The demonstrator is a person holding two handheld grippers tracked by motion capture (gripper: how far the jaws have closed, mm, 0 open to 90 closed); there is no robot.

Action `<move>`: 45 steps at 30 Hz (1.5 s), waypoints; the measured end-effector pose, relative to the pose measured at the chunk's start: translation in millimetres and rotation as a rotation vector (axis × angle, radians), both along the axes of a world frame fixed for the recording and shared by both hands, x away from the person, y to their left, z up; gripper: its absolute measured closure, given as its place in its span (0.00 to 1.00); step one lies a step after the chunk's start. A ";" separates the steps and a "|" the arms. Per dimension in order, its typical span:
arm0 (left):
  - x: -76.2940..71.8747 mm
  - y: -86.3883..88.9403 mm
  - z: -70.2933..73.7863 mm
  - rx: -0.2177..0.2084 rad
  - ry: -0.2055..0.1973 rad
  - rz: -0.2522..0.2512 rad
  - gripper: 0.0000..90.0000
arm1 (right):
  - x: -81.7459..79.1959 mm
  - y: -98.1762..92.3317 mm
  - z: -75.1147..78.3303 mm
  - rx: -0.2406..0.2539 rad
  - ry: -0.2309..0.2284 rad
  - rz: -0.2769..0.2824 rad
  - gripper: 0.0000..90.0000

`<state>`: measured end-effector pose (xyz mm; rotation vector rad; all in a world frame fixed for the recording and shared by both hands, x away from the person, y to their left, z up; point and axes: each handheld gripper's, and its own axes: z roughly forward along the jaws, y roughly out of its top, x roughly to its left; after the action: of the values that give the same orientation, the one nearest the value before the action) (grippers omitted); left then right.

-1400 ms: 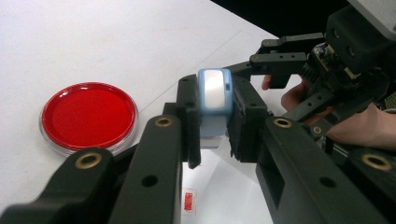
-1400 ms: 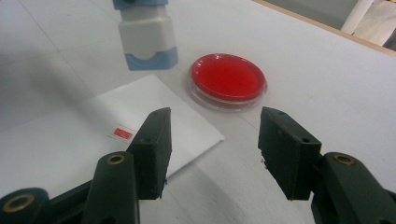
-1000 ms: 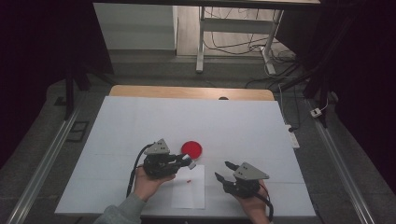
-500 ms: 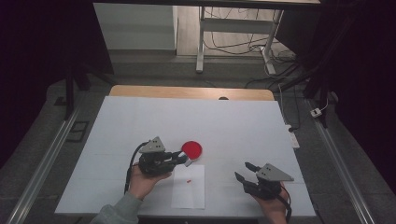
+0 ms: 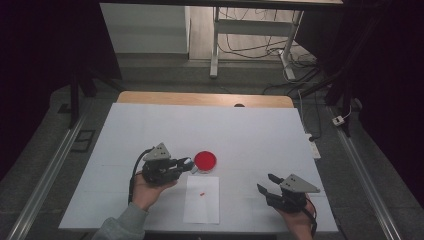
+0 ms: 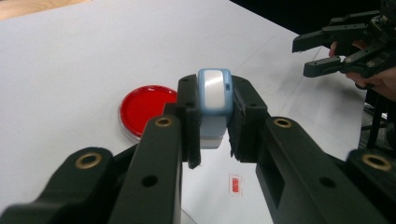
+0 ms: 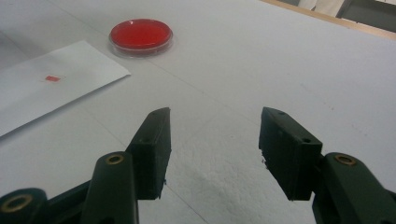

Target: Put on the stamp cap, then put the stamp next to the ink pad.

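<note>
L gripper [image 5: 187,164] sits left of centre on the table [image 5: 250,130], jaws clamped on a small blue-and-white device [image 6: 214,100]. In the L gripper view the device stands upright between the two pads, blue rim w/ a pale face turned to the camera, lower part whitish. What it is exactly: can't tell.

Red dish [image 5: 205,160] lies just right of the L gripper's tips in the high view, round, clear rim, red inside. In the L gripper view it's behind & left of the held device, flat on the table; whether the device touches it can't be told. In the R gripper view the dish [image 7: 141,35] is at far left.

White sheet [image 5: 202,199] lies near of the dish, at the near edge of the table, long side running near-far. A small red mark [image 5: 202,193] is on its far half. In the L gripper view the mark [image 6: 235,183] shows below the device, on the sheet. In the R gripper view the sheet [image 7: 51,86] is at left, the mark [image 7: 52,78] on it.

R gripper [image 5: 265,182] is near the table's near right corner, well apart from dish & sheet, tips aimed far-left. Jaws apart, nothing between them; R gripper view shows bare table in the gap. It also shows at top right of the L gripper view [image 6: 313,51], jaws apart.

Person's hands come in from the near edge, one on each gripper; grey sleeve [image 5: 120,225] on the L arm.
</note>
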<state>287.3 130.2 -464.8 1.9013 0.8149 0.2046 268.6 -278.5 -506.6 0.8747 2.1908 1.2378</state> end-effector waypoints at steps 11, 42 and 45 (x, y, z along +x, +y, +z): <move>3.7 7.0 -1.6 0.018 -0.002 0.032 0.84 | 3.1 -0.5 -0.2 -0.005 0.002 -0.007 0.49; 47.0 6.2 -35.3 0.181 0.051 0.136 0.84 | 7.3 -0.8 -2.2 -0.013 0.009 -0.015 0.49; 52.2 4.3 -41.0 0.198 0.066 0.137 0.84 | 7.6 -0.4 -2.6 -0.016 0.011 -0.014 0.48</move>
<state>339.5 134.5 -505.7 2.0472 1.0020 0.3185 276.3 -278.9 -509.2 0.8911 2.1964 1.2099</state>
